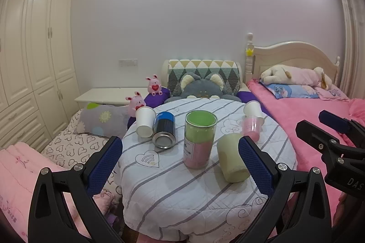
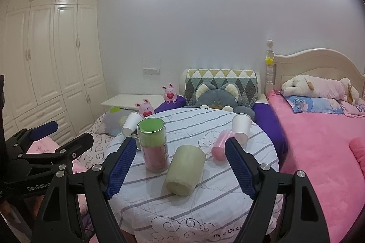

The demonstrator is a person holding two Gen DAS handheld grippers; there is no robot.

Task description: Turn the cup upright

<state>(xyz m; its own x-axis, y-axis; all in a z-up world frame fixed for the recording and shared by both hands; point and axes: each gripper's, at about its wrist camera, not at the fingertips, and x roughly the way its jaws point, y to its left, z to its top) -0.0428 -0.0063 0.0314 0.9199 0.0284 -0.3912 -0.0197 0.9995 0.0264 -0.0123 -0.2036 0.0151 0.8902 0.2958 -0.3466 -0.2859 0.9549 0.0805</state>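
A pale yellow-green cup [image 1: 231,157] lies on its side on the round cloth-covered table [image 1: 173,192]; in the right wrist view this cup [image 2: 184,168] lies between my right fingers. A pink cup [image 1: 251,127] and two white paper cups [image 1: 144,121] [image 1: 252,108] also lie tipped over. My left gripper [image 1: 180,160] is open above the table's near side. My right gripper [image 2: 179,164] is open, its fingers either side of the yellow-green cup without touching it. The right gripper also shows at the right of the left wrist view [image 1: 328,129].
A tall clear jar [image 1: 199,138] with a green lid stands upright at the table's middle. A blue-and-black can [image 1: 163,133] lies on its side behind it. Beds with pink covers [image 2: 319,151] flank the table. A wardrobe [image 2: 50,60] stands at the left.
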